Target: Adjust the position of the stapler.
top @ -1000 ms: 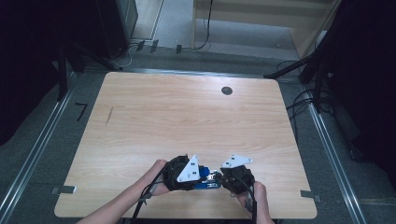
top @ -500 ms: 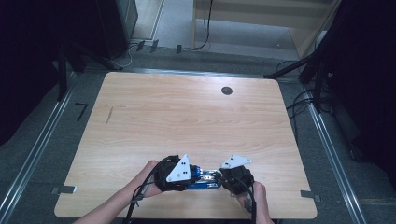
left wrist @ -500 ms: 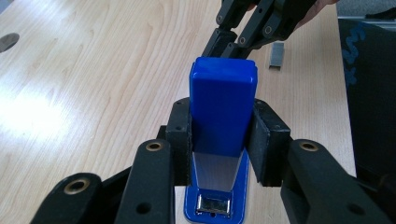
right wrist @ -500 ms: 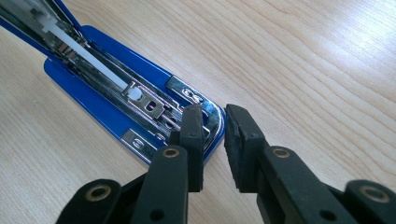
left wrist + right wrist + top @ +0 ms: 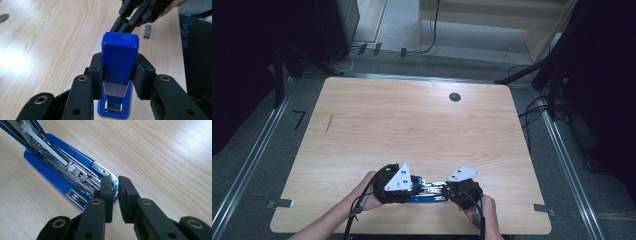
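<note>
1. A blue stapler [image 5: 428, 191] lies near the front edge of the bench [image 5: 412, 130], between the 2 hands.
2. The left hand-held gripper [image 5: 119, 72] clamps the stapler's raised blue top [image 5: 120, 57] from both sides; its pads press on the plastic, with the jaws partly open around it.
3. Beneath the raised top, the blue base with its metal plate [image 5: 113, 106] rests on the bench.
4. The right hand-held gripper [image 5: 115, 188] sits at the end of the stapler's open metal channel [image 5: 75, 171]. Its jaws have just been closing and are now almost together, with a thin gap and nothing visibly gripped.
5. A small strip of staples [image 5: 147, 31] lies on the bench, beyond the right hand-held gripper in the left gripper view.
</note>
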The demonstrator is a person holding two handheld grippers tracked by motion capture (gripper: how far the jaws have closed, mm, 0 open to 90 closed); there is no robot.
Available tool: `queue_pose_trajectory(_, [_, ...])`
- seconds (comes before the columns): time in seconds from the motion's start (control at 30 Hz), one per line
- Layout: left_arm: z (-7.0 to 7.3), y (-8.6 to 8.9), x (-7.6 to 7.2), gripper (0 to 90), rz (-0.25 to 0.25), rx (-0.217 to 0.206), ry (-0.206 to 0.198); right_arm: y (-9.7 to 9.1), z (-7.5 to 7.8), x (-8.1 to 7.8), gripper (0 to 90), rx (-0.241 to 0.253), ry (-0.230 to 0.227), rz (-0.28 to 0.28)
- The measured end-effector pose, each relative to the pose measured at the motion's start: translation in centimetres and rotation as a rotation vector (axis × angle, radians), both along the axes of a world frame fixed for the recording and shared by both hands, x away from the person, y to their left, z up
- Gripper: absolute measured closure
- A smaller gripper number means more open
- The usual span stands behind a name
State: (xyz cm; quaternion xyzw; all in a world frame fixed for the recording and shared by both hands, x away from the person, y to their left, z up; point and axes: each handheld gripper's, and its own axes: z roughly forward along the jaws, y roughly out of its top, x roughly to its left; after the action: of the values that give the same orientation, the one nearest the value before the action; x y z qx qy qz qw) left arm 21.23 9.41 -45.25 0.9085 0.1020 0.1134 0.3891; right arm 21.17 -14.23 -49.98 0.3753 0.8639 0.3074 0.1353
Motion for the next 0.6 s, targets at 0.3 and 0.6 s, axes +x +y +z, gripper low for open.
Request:
queue_pose_trajectory(0.3, [0.1,1.3,0.1,66.4,-0.009,-0.003,0.02,0.1,0.0,0.0,84.9,-0.005,0.0,0.0])
queue_pose_trajectory(0.6, [-0.1,1.5,0.1,66.1,0.009,-0.021,0.021,0.2,0.1,0.1,84.9,-0.011,0.003,0.001])
